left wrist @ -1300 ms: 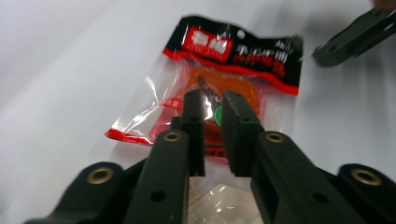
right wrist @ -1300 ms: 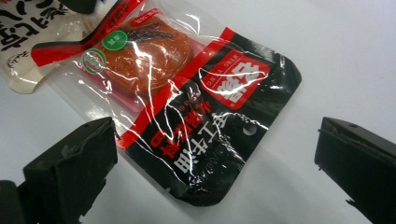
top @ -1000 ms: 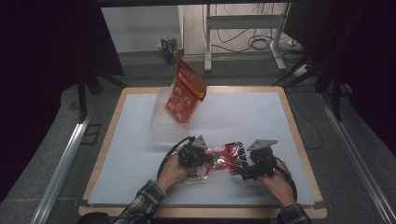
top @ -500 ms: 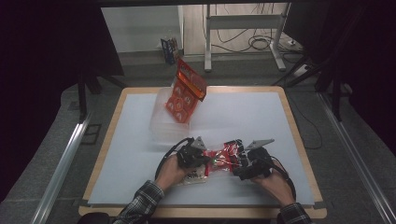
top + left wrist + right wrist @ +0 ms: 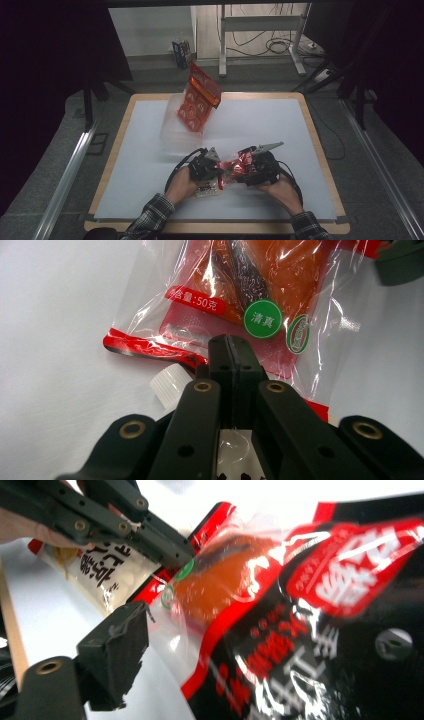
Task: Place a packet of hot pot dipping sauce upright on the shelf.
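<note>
A white table [image 5: 150, 165] with a wooden rim carries everything, and at its far side a clear plastic bin [image 5: 172, 132] stands with an orange-red snack bag [image 5: 199, 100] leaning upright out of it. Near the front edge, the person's two hands meet over a red and clear snack packet [image 5: 235, 166], which is stretched between the two grippers just above the table. The left gripper [image 5: 212, 167] has its jaws pressed flat together on the packet's sealed edge [image 5: 200, 357], pinching the film right at the red border, close below a round green label [image 5: 263, 319]. The right gripper [image 5: 250, 167] sits at the packet's other end; its jaws have just been closing with the packet between them, and in the right gripper view one black pad [image 5: 117, 650] stands clear of the film while the other jaw is hidden behind the packet, so no firm pinch shows. Under the left gripper lies a second, pale packet [image 5: 107, 577] with a small white ribbed cap [image 5: 170, 385].
</note>
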`<state>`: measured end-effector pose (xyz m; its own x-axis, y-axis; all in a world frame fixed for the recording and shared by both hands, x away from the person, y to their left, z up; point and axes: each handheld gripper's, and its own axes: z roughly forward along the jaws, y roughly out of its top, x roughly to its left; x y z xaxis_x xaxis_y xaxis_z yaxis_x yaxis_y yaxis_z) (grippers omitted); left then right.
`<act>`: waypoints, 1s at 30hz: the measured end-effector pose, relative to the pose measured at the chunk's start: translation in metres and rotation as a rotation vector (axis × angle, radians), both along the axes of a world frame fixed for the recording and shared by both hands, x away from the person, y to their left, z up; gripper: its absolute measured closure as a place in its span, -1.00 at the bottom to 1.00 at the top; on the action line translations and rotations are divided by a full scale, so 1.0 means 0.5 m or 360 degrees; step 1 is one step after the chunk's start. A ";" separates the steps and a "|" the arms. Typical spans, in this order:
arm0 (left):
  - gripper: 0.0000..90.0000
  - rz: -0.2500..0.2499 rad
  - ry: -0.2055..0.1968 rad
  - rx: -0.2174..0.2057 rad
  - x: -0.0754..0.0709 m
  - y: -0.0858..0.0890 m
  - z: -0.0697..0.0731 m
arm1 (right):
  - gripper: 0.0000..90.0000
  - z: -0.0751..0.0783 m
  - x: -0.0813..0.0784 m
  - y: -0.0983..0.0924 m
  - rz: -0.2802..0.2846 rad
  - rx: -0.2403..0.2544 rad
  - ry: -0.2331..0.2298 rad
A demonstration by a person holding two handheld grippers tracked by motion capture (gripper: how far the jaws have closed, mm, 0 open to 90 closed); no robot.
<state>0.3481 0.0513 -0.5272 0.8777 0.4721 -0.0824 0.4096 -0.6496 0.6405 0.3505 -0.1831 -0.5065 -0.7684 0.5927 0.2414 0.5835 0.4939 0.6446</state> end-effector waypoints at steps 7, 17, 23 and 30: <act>1.00 0.0015 -0.0001 -0.0001 -0.001 -0.002 0.000 | 0.06 0.004 0.016 0.019 -0.0040 0.0059 0.0148; 0.99 0.0016 -0.0053 0.0042 -0.007 -0.003 0.007 | 0.44 0.024 0.020 0.026 -0.0097 0.0125 0.0209; 0.65 0.0024 -0.0134 0.0062 -0.019 -0.003 0.017 | 0.55 0.047 0.015 0.024 -0.0088 0.0105 0.0112; 0.35 0.0048 -0.0125 -0.0026 -0.027 0.018 0.029 | 0.57 0.064 0.011 0.019 -0.0071 0.0104 0.0030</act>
